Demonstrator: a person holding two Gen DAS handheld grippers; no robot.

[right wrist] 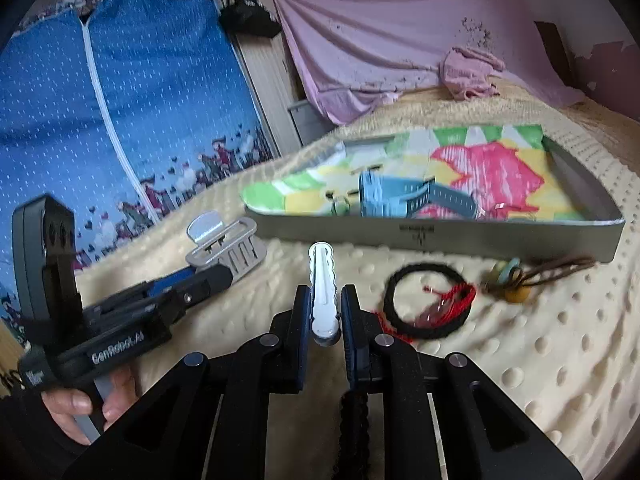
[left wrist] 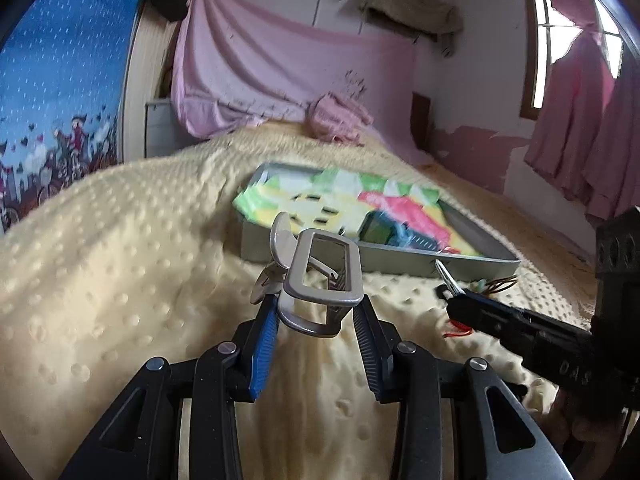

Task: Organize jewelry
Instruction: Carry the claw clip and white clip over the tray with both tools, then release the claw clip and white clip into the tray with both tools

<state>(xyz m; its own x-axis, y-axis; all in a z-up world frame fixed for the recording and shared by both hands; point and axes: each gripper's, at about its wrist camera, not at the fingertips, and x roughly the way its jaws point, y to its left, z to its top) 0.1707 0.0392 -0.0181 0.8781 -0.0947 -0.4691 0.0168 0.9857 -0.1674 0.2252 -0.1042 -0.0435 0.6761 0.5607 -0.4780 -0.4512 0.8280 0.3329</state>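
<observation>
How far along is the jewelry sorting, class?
Done: a blue watch lies in the grey tray. In hand: the left hand-held gripper holds a grey claw clip; the right hand-held gripper holds a white hair clip. Left: the black hair tie, red string and bead cord on the blanket.

dotted cream blanket [right wrist: 520, 360] carries grey tray [right wrist: 440, 236], black hair tie [right wrist: 428, 300].

A bumpy cream blanket [right wrist: 540, 360] covers the bed. A pink sheet [left wrist: 256, 64] hangs on the wall behind it. A blue curtain [right wrist: 160, 92] with hearts hangs left.
</observation>
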